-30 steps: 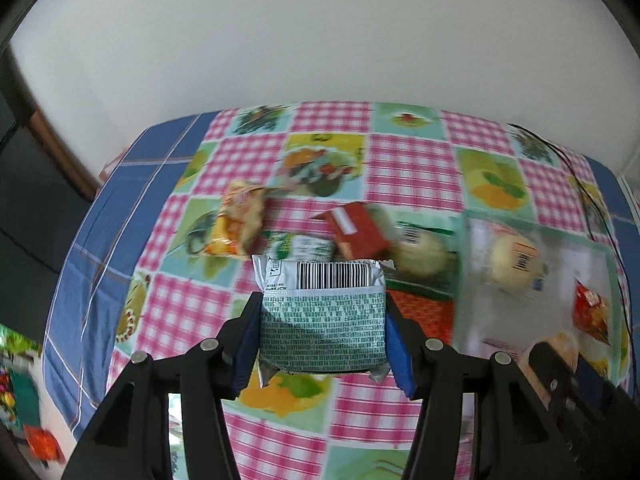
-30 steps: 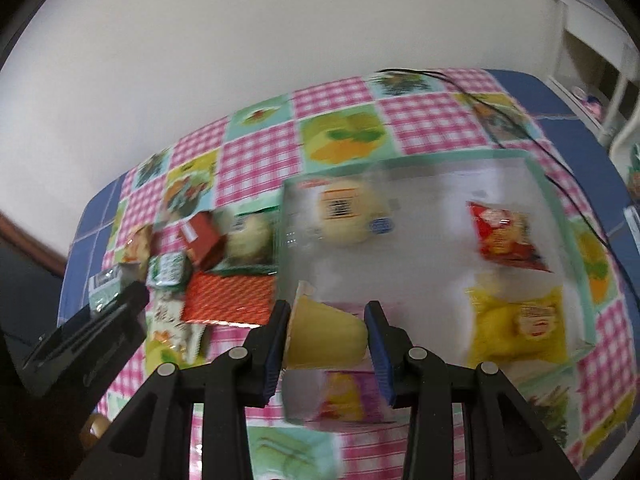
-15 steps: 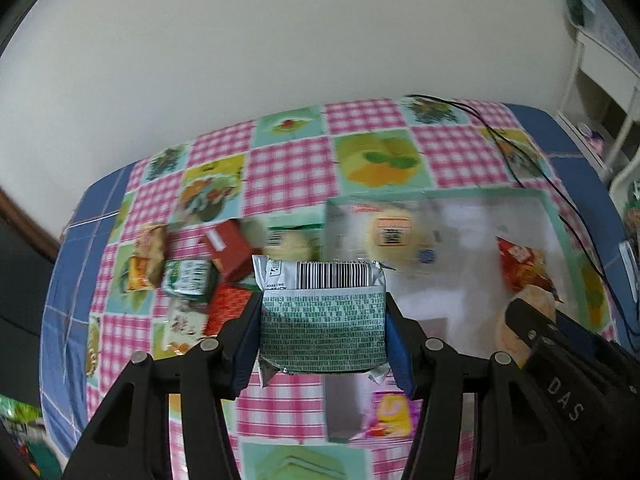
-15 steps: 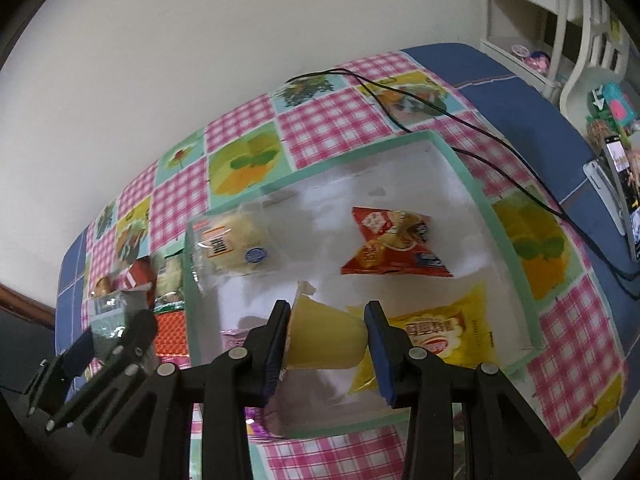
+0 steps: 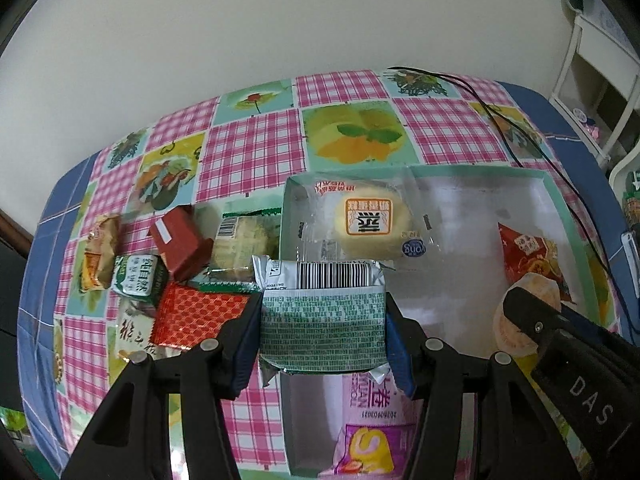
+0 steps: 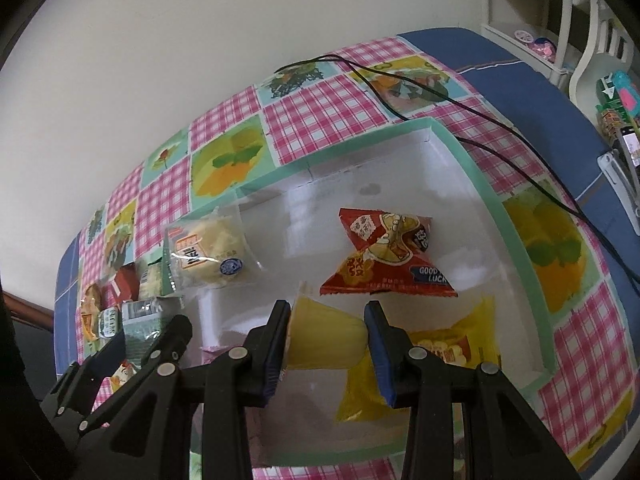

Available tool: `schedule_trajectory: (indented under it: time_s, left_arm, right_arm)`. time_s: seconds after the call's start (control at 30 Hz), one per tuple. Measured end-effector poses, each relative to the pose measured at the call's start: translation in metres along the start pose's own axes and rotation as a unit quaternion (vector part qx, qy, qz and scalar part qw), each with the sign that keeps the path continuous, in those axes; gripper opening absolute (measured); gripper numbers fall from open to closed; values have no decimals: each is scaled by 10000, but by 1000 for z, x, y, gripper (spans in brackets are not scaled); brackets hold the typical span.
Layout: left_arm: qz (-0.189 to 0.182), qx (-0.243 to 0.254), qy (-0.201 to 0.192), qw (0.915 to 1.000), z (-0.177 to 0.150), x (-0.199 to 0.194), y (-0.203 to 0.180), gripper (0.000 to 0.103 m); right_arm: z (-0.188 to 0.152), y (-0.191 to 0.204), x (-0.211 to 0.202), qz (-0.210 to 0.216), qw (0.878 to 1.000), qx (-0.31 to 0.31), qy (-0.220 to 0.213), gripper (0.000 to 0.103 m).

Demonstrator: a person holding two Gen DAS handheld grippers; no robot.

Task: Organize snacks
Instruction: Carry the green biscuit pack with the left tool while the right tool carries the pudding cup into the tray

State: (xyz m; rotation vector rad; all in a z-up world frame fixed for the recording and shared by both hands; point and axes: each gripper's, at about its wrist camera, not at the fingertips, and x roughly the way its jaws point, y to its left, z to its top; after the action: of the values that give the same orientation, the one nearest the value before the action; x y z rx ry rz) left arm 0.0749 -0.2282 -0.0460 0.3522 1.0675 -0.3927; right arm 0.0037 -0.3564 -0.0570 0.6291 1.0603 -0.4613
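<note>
My left gripper (image 5: 322, 326) is shut on a green-and-silver snack packet (image 5: 322, 312) and holds it above the near left edge of the white box with a mint rim (image 5: 560, 196). My right gripper (image 6: 326, 334) is shut on a yellow jelly cup (image 6: 326, 340) above the box floor (image 6: 392, 184). Inside the box lie a wrapped bun (image 5: 372, 220), a red triangular packet (image 6: 384, 256), a yellow packet (image 6: 452, 348) and a pink packet (image 5: 368, 436). The right gripper and its cup (image 5: 516, 320) also show in the left wrist view.
Left of the box on the checked tablecloth (image 5: 256, 156) lie several loose snacks: a red box (image 5: 180, 244), a small green packet (image 5: 138, 280), an orange-red foil packet (image 5: 196, 316), a green-edged cake packet (image 5: 244, 248). A black cable (image 6: 460, 104) runs along the box's far right.
Both grippers have swung right and forward, from over the loose snack pile to over the box, each still holding its snack.
</note>
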Motion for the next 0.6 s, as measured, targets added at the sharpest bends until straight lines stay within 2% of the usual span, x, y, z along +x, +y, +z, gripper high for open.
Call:
schedule_trajectory:
  time_s: [0.6]
  left_arm:
    - [-168, -63, 131, 9998, 8, 29, -5, 58]
  right_arm:
    - [9, 0, 25, -39, 9999, 0, 98, 41]
